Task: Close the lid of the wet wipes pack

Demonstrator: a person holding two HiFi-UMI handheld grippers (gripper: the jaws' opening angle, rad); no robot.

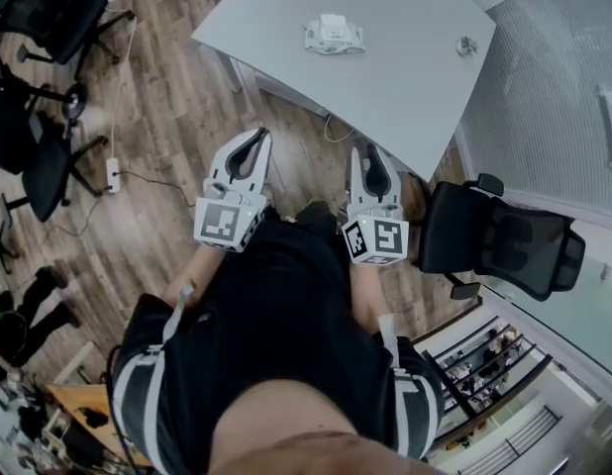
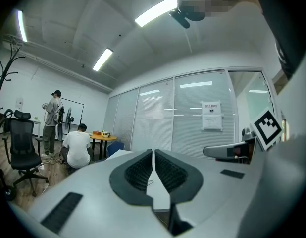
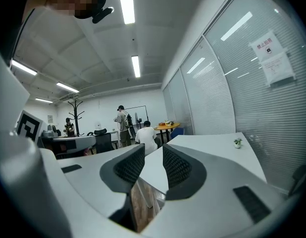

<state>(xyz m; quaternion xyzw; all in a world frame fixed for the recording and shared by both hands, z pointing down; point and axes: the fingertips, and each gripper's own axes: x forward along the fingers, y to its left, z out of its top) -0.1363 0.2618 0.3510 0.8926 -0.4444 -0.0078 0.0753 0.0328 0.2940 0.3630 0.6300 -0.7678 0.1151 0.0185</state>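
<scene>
One chair beside table, wipes pack atop. Left gripper jaws together; right gripper jaws spread, empty.

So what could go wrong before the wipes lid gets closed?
Both claws, left claw shut and right claw open, are well short of the wet wipes pack on the table; a long reach may nudge the loose pack instead of pressing its lid. The office chair by the table corner could snag the approach on the right.
</scene>
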